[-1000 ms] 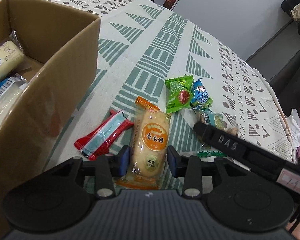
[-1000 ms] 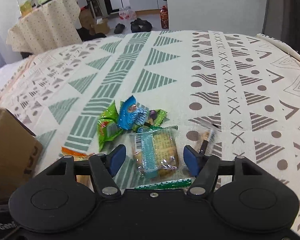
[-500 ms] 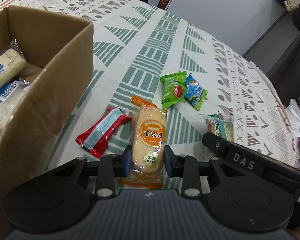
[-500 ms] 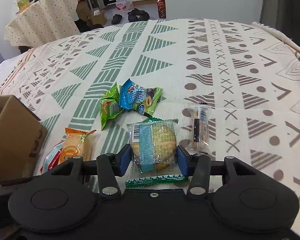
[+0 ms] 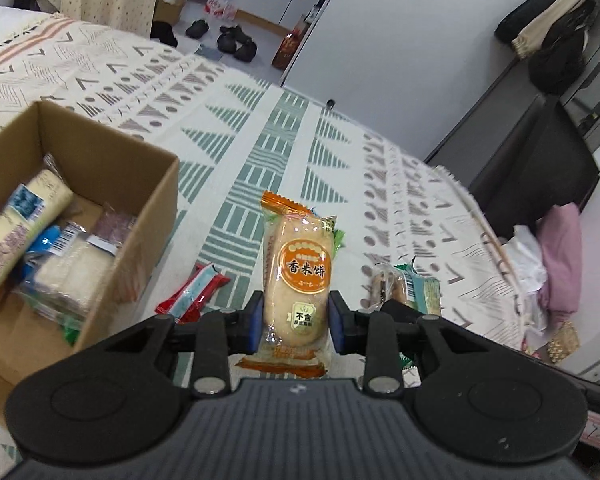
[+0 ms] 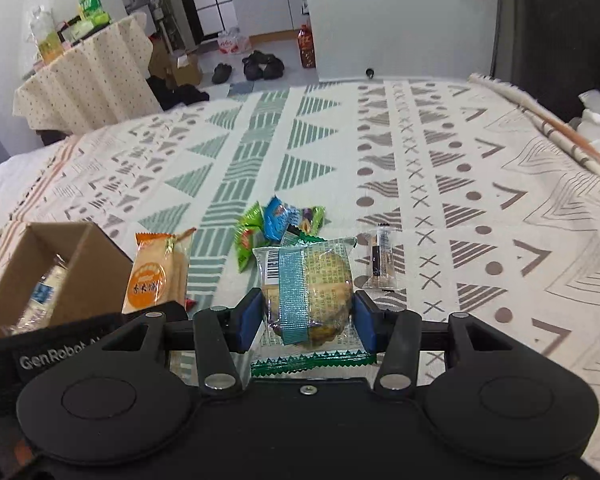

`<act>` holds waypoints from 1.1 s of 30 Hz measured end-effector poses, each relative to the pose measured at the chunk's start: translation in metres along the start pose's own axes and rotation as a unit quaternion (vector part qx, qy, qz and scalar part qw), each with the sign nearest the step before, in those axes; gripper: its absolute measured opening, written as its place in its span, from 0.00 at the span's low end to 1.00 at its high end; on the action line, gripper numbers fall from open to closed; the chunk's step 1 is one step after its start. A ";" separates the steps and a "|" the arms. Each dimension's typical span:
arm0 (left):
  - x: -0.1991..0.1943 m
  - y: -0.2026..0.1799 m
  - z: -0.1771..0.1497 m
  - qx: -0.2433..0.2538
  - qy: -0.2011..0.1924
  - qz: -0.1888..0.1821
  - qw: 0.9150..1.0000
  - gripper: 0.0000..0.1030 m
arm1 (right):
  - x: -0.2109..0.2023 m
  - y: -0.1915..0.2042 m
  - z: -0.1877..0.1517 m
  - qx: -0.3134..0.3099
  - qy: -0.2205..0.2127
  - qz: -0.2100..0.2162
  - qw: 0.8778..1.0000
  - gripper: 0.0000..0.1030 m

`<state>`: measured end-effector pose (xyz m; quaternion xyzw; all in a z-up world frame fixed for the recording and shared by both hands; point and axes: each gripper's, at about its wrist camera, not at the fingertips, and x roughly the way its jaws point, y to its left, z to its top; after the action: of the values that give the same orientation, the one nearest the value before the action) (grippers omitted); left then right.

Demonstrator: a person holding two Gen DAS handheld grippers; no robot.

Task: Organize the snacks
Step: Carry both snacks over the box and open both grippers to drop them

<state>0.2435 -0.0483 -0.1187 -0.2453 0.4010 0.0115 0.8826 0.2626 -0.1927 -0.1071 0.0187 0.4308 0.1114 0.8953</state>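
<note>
My left gripper is shut on an orange rice cracker packet and holds it lifted above the patterned cloth; the packet also shows in the right wrist view. My right gripper is shut on a clear cookie packet with a blue band, also lifted; it shows in the left wrist view. An open cardboard box with several snacks inside sits to the left, and in the right wrist view.
A red and blue snack bar lies on the cloth beside the box. Green and blue candy packets and a small clear stick packet lie ahead of the right gripper. The cloth's edge runs at the right.
Both grippers closed on their packets and lifted them off the cloth. The left gripper rose and now looks over the box's open top.
</note>
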 end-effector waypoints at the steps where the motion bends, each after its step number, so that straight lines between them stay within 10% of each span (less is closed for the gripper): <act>1: -0.005 0.002 0.001 -0.002 -0.003 -0.003 1.000 0.31 | -0.006 0.003 0.000 0.001 -0.005 -0.001 1.000 0.46; 33: -0.142 0.086 0.032 -0.057 -0.088 -0.019 0.994 0.31 | -0.104 0.105 -0.007 0.012 -0.077 0.012 0.997 0.46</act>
<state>0.1506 0.0666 -0.0361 -0.3011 0.3157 0.0394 0.8990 0.1751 -0.1128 -0.0180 0.0435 0.3613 0.1152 0.9243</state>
